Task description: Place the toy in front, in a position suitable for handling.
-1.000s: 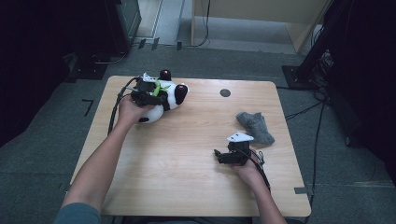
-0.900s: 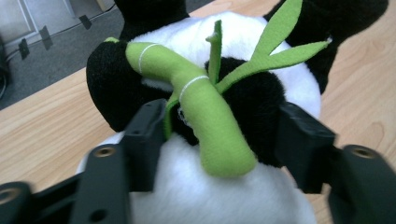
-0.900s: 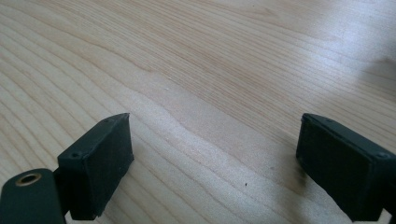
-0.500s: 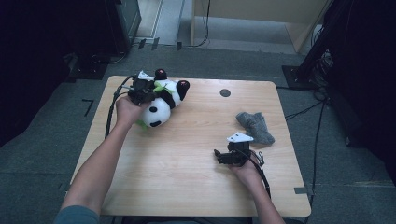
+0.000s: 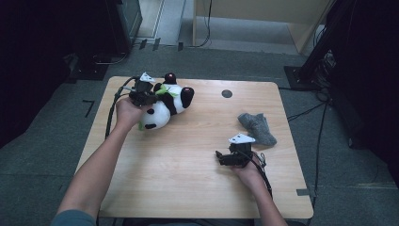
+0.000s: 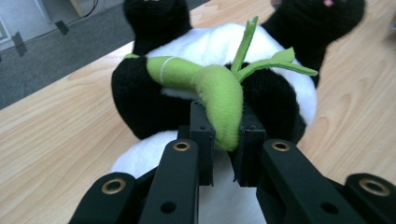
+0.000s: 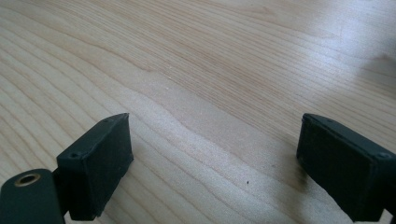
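at the table's far left corner the left gripper (image 6: 223,140) has clamped onto the panda's green bamboo (image 6: 219,93), grasp made, lifting left, while the right gripper (image 7: 215,172) rests wide open, empty.

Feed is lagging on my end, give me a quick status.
Left gripper shut on the panda's green bamboo piece. Right gripper open over bare table. Panda lying at far left; grey sock well clear.

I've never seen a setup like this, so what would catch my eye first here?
A plush panda lies at the far left of the wooden table, and the left gripper pinches its green bamboo sprig. Over at the right lies a crumpled grey cloth, just beyond the right gripper, whose jaws stand open over bare wood.
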